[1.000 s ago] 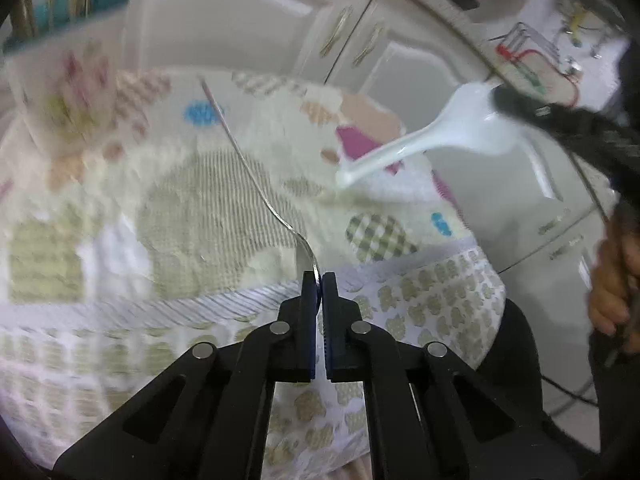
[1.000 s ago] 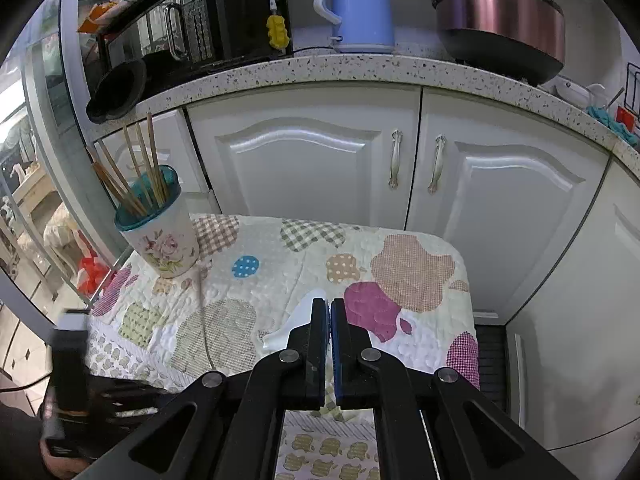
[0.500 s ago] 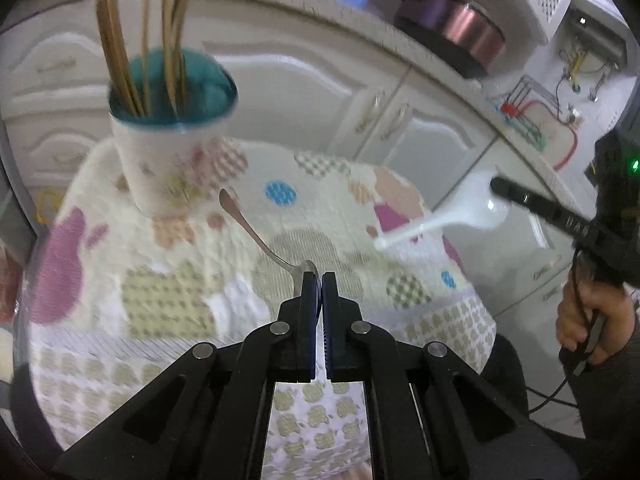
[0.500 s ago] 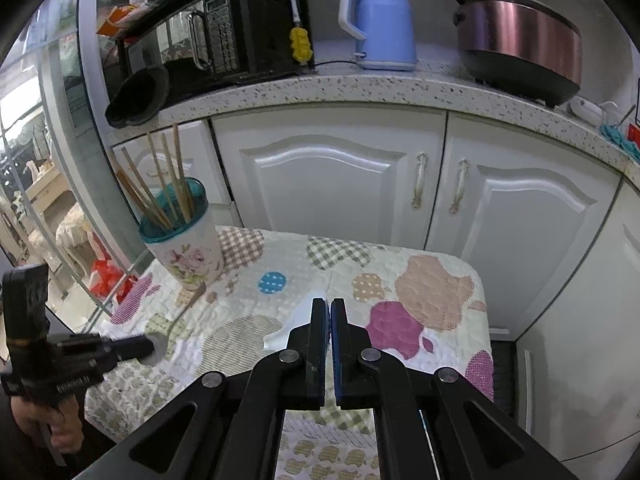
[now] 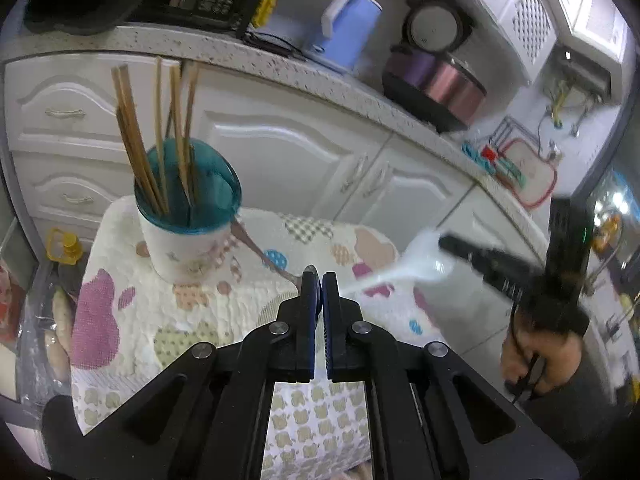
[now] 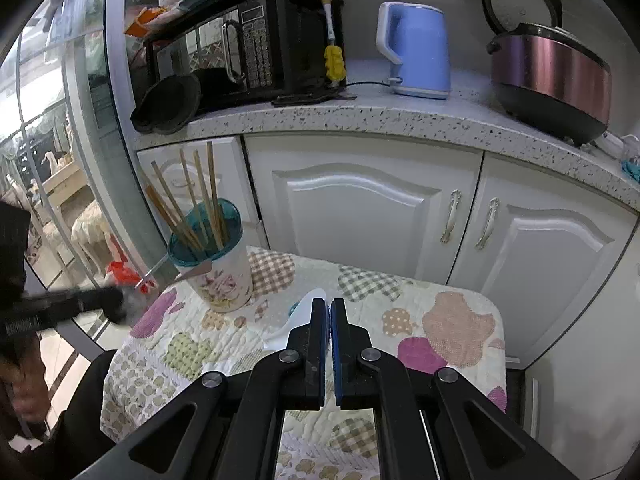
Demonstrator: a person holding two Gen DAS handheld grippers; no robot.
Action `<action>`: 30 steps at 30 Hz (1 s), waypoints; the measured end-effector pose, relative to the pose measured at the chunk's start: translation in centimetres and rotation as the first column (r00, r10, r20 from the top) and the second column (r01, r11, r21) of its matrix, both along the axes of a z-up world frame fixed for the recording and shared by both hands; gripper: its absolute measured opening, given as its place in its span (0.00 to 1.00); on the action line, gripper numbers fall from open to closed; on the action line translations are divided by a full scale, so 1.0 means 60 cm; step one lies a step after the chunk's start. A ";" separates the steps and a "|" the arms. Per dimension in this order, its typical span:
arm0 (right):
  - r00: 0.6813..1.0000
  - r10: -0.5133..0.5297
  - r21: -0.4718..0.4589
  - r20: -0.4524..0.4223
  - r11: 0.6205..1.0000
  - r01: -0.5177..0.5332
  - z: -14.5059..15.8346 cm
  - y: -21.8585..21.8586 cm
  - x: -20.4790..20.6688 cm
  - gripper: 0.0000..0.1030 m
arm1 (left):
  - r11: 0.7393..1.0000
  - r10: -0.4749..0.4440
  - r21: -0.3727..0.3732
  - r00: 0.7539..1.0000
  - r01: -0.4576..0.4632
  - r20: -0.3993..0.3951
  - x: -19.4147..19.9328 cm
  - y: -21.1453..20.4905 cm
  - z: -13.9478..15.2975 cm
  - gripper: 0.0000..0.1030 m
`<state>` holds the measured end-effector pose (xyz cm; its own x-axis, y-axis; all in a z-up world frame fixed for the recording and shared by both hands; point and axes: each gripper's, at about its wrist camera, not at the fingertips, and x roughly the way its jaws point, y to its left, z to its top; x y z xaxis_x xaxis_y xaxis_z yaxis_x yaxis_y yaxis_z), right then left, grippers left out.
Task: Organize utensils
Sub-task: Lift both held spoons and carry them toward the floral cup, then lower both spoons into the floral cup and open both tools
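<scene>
Left hand-held gripper (image 5: 318, 280) pinches metal spoon (image 5: 260, 252), handle seemingly slanting toward cup (image 5: 188, 216); right (image 6: 328, 308) clamps white spoon (image 6: 298, 316).

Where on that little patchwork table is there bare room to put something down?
Most of the quilted table is bare: the whole stretch right of the floral holder, toward the white cabinets, and the near edge. It is crowded only at the far left corner, where the holder of chopsticks stands and the left tongs bring a metal spoon.
</scene>
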<state>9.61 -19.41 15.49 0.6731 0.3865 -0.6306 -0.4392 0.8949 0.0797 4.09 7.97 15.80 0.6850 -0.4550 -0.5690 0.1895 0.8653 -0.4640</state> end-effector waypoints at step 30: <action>1.000 0.011 0.017 0.021 1.000 -0.011 0.021 0.023 0.003 0.02 | 0.977 0.116 -0.176 0.992 -0.123 -0.045 0.117 0.134 0.089 0.02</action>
